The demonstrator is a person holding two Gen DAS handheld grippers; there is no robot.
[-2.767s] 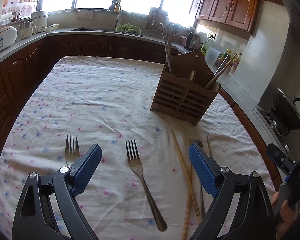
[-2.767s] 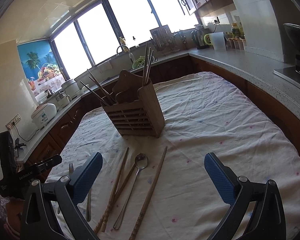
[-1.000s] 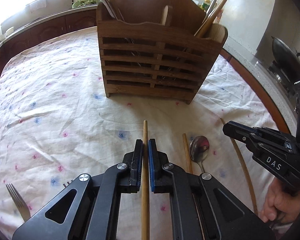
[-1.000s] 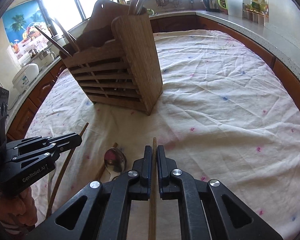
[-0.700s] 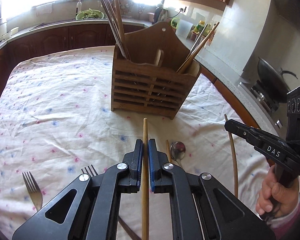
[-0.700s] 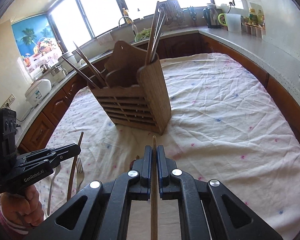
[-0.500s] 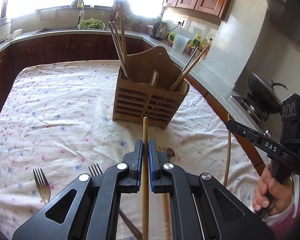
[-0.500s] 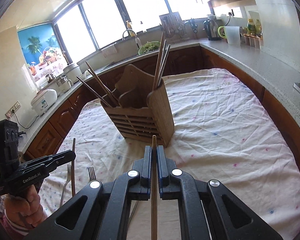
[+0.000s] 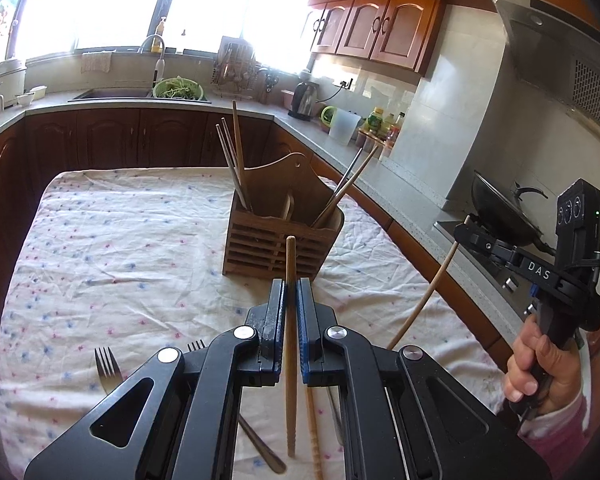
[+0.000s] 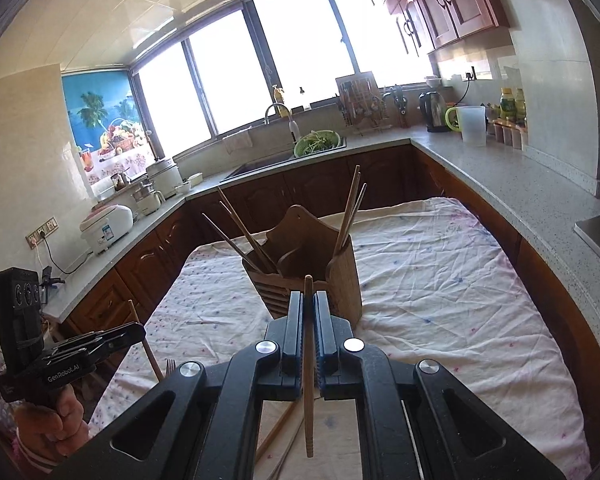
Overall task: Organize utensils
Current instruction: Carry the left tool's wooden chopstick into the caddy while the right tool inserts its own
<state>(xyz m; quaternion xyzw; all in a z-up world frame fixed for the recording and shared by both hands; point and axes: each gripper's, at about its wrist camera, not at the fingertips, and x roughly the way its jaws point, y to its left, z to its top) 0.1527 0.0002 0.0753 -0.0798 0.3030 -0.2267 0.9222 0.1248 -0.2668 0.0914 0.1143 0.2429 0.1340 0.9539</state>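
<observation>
Left wrist view. We see the left claw (image 9: 288, 294) clenched on a wooden chopstick (image 9: 290, 280), whose tip points toward the slatted wooden holder (image 9: 278, 236) standing on the cloth-covered worktop (image 9: 120, 240). The claw hangs above the cloth, short of the holder and apart from it. Chopsticks already lean in the holder's left and right compartments. At right, the right claw (image 9: 466, 234) grips a second chopstick (image 9: 428, 292) that slants down toward the worktop. Two forks (image 9: 106, 364) and a loose chopstick (image 9: 312, 424) lie on the cloth below us. To do this step well, we judge that the stick should be tilted tip-down and lined up over one compartment's opening before release, clear of the leaning sticks.

Right wrist view. We see the right claw (image 10: 308, 320) closed on its chopstick (image 10: 308, 320), aimed at the near corner of the holder (image 10: 328, 276). The left claw (image 10: 132, 332) appears at lower left, holding its stick (image 10: 144, 340) nearly upright. We judge that lowering one stick at a time avoids the two claws crowding the holder, and that letting go only once the tip is inside the rim keeps the stick from glancing off the front slats. Which compartment each stick suits we cannot tell.
</observation>
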